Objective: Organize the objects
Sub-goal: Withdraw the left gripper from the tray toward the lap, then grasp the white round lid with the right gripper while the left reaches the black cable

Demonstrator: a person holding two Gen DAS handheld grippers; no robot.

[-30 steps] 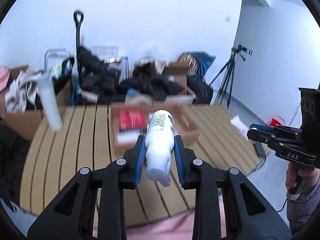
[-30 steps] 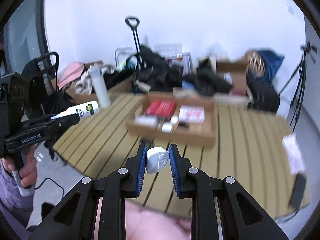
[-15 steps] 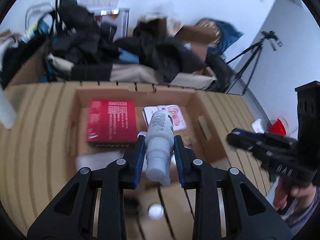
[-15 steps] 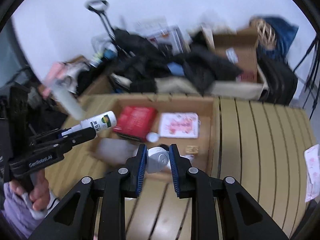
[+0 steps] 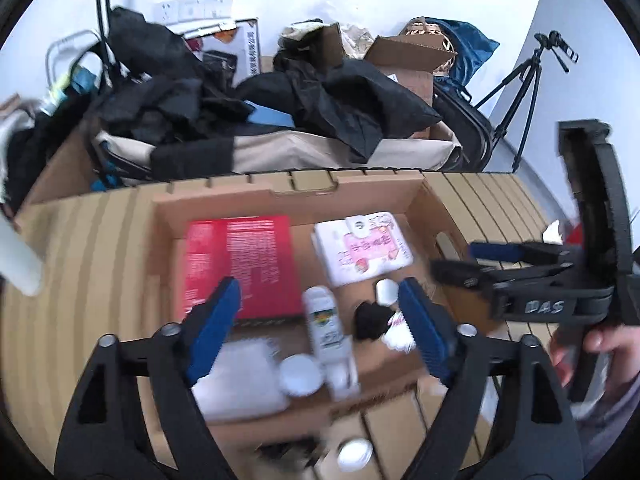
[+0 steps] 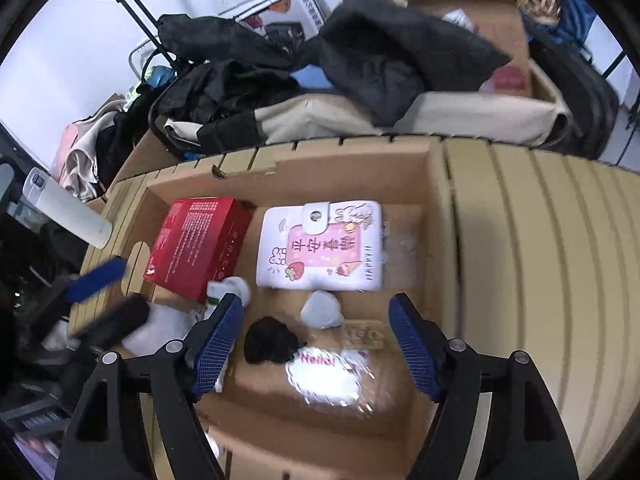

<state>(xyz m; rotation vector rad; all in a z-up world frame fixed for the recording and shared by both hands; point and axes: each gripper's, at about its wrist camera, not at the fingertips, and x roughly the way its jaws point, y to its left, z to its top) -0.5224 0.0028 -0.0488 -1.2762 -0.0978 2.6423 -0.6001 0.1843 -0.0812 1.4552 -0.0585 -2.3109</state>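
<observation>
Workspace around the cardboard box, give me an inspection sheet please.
Surface: slatted wooden table, cardboard box on it.
Job's things: in the box, red box, pink-and-white wallet, white spray bottle, small white case, black item.
Clutter: dark clothes and cartons behind the table.
Grippers: left gripper and right gripper opening above the box, bottle and case lying loose between the fingers.
Cables: nothing seen.
Surroundings: tripod, white wall.
</observation>
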